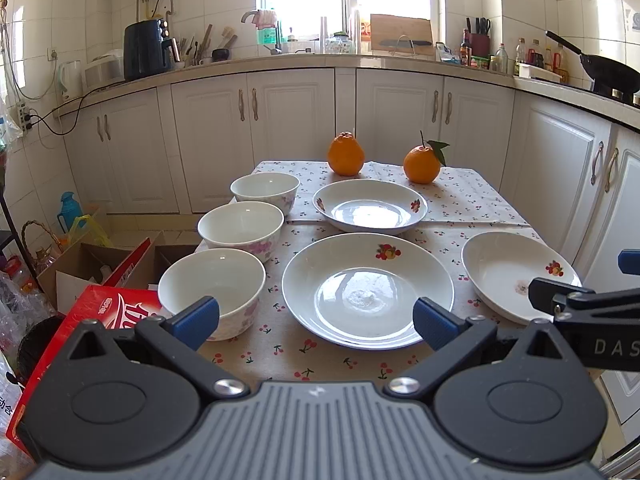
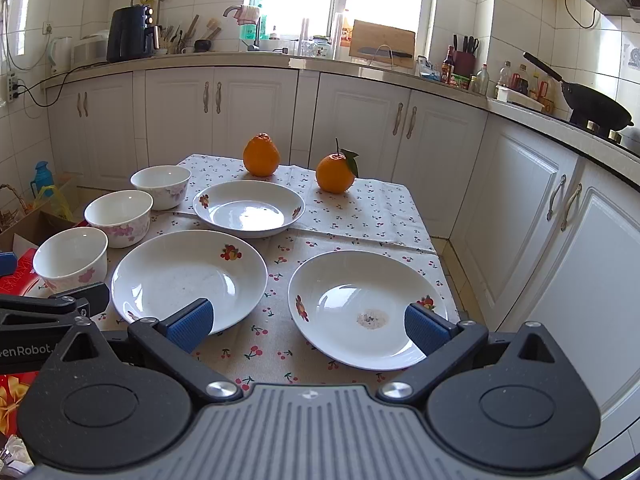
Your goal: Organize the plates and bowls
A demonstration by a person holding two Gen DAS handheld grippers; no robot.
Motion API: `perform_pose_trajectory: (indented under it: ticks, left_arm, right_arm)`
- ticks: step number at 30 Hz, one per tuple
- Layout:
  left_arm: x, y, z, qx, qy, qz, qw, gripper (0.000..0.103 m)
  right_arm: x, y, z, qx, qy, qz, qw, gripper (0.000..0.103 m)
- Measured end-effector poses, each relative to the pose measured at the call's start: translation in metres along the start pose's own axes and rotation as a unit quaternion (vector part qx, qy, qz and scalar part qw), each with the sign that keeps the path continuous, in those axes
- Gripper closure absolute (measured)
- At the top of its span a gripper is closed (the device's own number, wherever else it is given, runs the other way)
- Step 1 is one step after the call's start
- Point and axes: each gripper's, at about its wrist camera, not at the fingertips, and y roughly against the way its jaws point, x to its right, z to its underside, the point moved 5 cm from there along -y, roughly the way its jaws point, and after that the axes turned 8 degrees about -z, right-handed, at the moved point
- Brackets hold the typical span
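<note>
Three white bowls with pink flowers stand in a row along the table's left edge: the near bowl (image 1: 212,288) (image 2: 72,258), the middle bowl (image 1: 240,232) (image 2: 119,216), the far bowl (image 1: 265,190) (image 2: 161,184). Three white plates with fruit prints lie beside them: the near centre plate (image 1: 368,290) (image 2: 188,276), the far plate (image 1: 370,206) (image 2: 249,208), and the right plate (image 1: 516,272) (image 2: 366,308), which has a dirty spot. My left gripper (image 1: 316,322) hovers open before the centre plate. My right gripper (image 2: 308,326) hovers open over the right plate's near side. Neither holds anything.
Two oranges (image 1: 346,154) (image 1: 421,165) sit at the table's far edge on the cherry-print cloth (image 1: 280,344). A red box (image 1: 92,320) and open cartons (image 1: 80,264) crowd the floor left of the table. White cabinets (image 1: 288,120) run behind and to the right.
</note>
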Motion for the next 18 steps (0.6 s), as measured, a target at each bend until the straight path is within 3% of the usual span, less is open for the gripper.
perform_pose_trajectory:
  ticks: [18]
  left_arm:
    - [-0.0007, 0.0, 0.0004, 0.001, 0.0, 0.0, 1.0, 0.001]
  right_arm:
    - [0.0004, 0.0047, 0.0002, 0.004, 0.003, -0.001, 1.0, 0.0]
